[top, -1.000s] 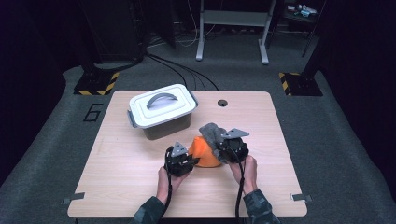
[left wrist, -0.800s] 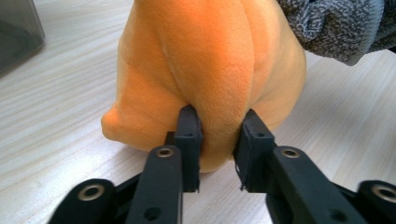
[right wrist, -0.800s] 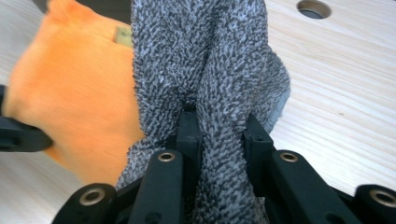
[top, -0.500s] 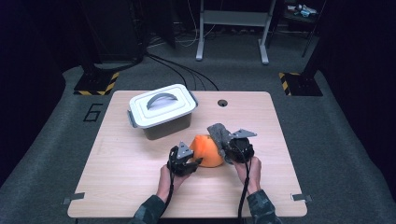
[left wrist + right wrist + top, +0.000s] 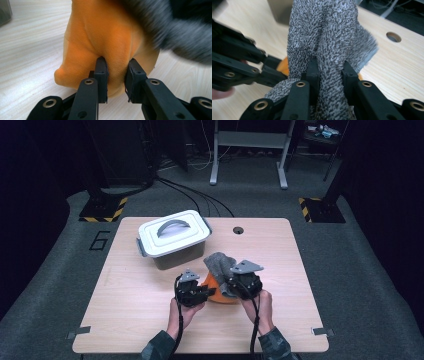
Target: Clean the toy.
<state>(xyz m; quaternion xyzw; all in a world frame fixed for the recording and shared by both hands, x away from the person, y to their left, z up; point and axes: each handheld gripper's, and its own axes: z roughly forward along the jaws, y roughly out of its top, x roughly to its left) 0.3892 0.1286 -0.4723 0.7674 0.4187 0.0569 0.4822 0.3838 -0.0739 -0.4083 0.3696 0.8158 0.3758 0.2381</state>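
Soft orange plush cloth [image 5: 110,37] on pale wooden table [image 5: 150,320], just in front of lidded grey plastic box [image 5: 172,240]. Left gripper [image 5: 116,75], jaws just closing, pinched on an orange fold. Right gripper [image 5: 329,72] clamped on speckled grey knitted cloth [image 5: 324,32], draped over the orange. Risk: thin pinch slipping off, or both cloths dragging together if pulled unevenly.

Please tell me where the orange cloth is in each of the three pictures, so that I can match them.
High view: the orange cloth lies at the table's near middle, between the two grippers, under the grey cloth.
Left gripper view: it fills the centre, pinched by the left gripper.
Right gripper view: a small orange patch left of the grey cloth.
Shared landmark: the grey cloth, lying against the orange one in all three.
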